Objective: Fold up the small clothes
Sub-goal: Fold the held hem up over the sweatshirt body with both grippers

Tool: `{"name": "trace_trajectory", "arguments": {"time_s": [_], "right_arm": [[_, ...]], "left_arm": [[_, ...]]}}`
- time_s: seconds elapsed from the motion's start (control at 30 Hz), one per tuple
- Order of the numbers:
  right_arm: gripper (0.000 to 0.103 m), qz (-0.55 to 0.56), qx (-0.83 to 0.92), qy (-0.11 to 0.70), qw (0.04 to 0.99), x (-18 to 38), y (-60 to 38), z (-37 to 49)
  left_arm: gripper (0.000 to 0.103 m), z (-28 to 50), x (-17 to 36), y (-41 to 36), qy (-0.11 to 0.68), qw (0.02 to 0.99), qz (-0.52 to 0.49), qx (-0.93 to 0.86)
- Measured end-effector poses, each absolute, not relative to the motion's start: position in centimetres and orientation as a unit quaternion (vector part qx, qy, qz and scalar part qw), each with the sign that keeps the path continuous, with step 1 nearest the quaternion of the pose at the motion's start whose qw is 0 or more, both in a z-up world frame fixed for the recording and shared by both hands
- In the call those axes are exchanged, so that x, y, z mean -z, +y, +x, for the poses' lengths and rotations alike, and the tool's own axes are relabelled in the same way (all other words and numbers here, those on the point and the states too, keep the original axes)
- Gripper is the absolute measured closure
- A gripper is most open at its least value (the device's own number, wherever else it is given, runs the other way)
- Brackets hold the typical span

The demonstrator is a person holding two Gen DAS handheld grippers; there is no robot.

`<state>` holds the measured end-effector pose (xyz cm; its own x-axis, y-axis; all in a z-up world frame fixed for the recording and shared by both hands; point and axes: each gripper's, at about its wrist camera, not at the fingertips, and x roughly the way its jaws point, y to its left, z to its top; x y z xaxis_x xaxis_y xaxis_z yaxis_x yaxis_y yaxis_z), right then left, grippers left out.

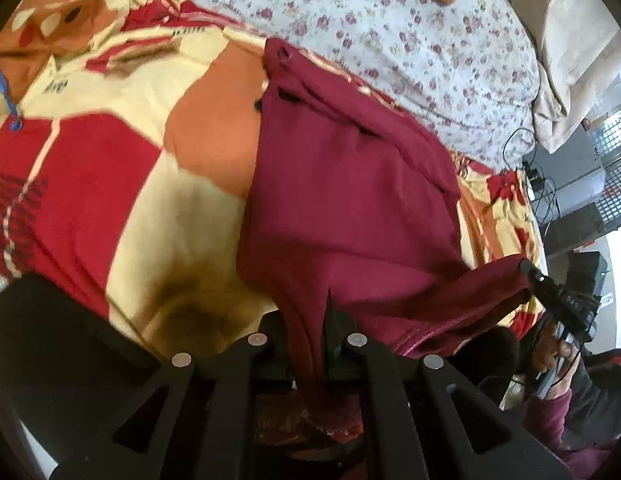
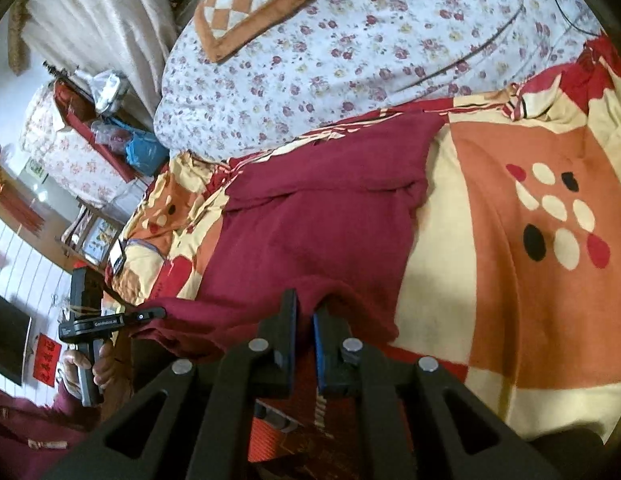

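We've got L gripper (image 1: 324,320) and R gripper (image 2: 304,312), both jaws clamped tight on maroon garment (image 1: 342,200) edge, rest lying on patterned blanket (image 1: 110,168).

Daylight filled both views, bright and even over the floral sheet (image 2: 350,60), which looked washed out and nearly white. The patterned blanket (image 1: 110,160) kept strong, saturated colour. A dark soft shadow lay on it just ahead of the left gripper (image 1: 318,344). In the left wrist view the blanket's left side was smeared by blur, while the right wrist view stayed sharper. Fisheye bending curved every edge, and black vignetting closed the corners. The room beyond the bed glared pale.
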<state>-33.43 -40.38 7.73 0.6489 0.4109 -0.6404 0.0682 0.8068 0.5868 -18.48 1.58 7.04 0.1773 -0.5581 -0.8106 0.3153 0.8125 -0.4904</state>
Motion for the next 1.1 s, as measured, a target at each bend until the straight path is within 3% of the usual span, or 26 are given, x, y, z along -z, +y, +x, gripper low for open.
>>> {"name": "trace_trajectory", "arguments": {"time_s": [0.57,1.1], "right_arm": [[0.096,0.32,-0.033,0.369,0.872,-7.1,-45.1,-24.0],[0.096,0.313,-0.006,0.381,0.87,-5.4,-46.9,-19.1]], "left_arm": [[0.103,-7.3,-8.0,-3.4,0.554,0.763,-0.144,0.302],[0.103,-2.5,-7.6,-6.6,0.531,0.797,-0.094,0.271]]}}
